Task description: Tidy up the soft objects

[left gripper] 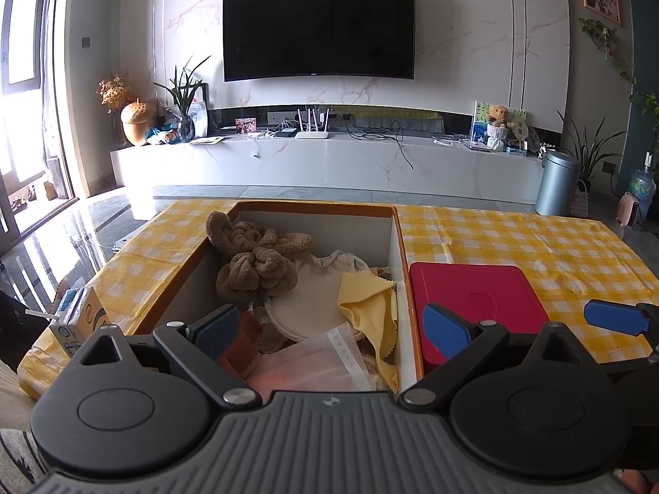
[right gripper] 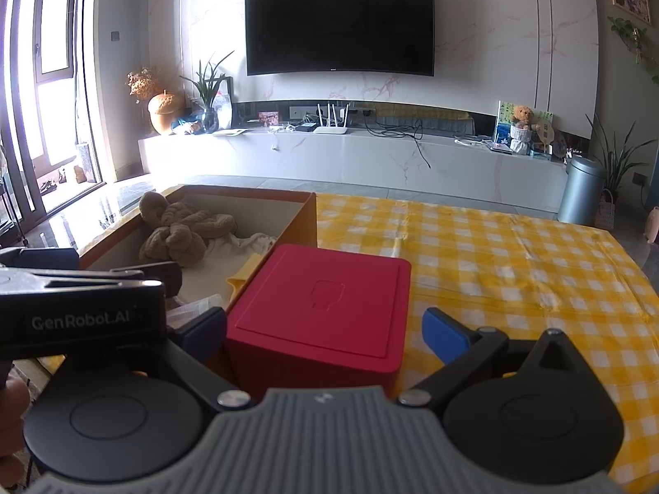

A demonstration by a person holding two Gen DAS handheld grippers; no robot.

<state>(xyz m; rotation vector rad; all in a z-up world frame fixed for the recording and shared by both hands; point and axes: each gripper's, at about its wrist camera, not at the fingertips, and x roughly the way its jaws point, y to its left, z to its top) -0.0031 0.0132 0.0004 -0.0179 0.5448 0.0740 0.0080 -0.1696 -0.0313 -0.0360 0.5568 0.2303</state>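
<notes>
I saw a surface (right gripper: 515, 255) under yellow-checked cloth, facing a marble wall with a dark television (left gripper: 319, 26). On it sat an open orange-rimmed box (left gripper: 395, 238), its long axis running away from me, holding a knotted brown plush towel (left gripper: 255, 263), a smooth yellow cloth (left gripper: 370, 304) and a clear packet (left gripper: 313, 362). A glossy red box (right gripper: 325, 300) stood just beside it. My left gripper (left gripper: 331, 333) had its jaws spread wide over the box, empty; the right gripper (right gripper: 325, 333) had its jaws spread either side of the red box.
</notes>
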